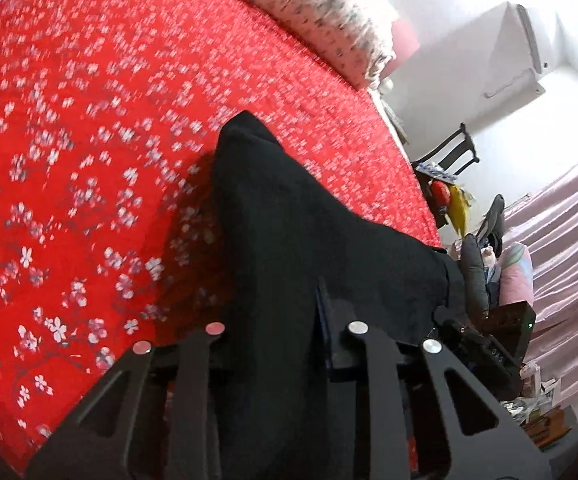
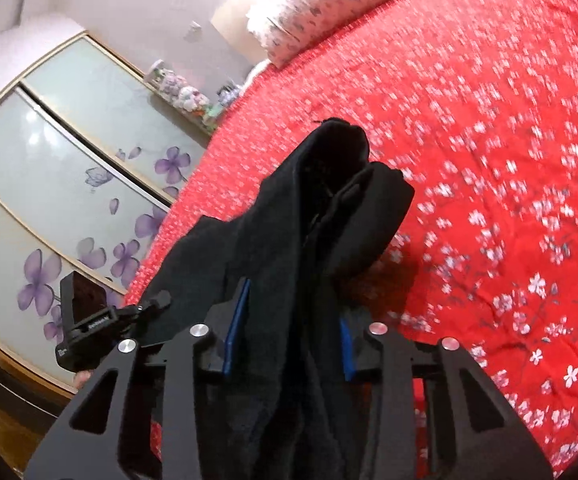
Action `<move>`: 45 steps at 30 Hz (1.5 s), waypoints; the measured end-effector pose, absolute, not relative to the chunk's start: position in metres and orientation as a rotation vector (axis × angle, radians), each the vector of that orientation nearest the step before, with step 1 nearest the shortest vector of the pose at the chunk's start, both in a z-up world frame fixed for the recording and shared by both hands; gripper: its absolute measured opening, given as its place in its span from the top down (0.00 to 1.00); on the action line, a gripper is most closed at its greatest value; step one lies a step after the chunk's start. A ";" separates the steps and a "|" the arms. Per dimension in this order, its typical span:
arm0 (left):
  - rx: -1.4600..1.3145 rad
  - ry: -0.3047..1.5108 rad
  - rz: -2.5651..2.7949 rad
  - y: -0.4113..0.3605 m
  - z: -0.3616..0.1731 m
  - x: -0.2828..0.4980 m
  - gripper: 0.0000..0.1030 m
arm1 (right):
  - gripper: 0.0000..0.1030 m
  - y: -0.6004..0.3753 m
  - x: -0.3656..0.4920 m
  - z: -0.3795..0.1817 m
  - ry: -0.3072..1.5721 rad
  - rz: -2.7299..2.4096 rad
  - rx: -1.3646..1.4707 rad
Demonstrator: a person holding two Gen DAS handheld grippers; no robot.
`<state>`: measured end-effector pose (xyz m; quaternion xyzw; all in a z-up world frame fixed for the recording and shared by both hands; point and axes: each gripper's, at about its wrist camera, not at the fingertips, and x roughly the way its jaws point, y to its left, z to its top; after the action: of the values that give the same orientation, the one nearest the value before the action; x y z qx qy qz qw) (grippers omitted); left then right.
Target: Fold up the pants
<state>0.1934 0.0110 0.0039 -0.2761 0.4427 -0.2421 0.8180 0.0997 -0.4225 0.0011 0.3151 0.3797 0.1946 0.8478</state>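
Both views show red floral bedspread [image 1: 89,140] under your black pants [image 1: 309,220]. Only right view shows wardrobe [image 2: 49,180]; only left view, air conditioner [image 1: 517,48]. Left gripper [image 1: 281,340] and right gripper [image 2: 289,340] each clamp bunched pants, lifted above bed.

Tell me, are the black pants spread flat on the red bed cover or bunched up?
Bunched up: the black fabric pants hang in thick folds from both tools, above the red flowered bed cover.
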 end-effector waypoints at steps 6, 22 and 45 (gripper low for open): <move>-0.582 0.813 -0.571 -0.005 0.034 0.188 0.80 | 0.70 -0.428 0.105 0.014 0.720 0.424 0.695; -0.712 0.926 -0.405 -0.011 -0.012 0.235 0.44 | 0.53 -0.461 0.136 -0.025 0.825 0.181 0.719; -0.127 0.796 -0.470 -0.094 0.004 0.145 0.12 | 0.26 -0.415 0.064 0.003 0.729 0.247 0.653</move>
<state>0.1448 -0.0941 0.0042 -0.0611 0.3836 -0.2264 0.8932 0.0637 -0.4153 0.0030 0.3129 0.3493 0.1182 0.8753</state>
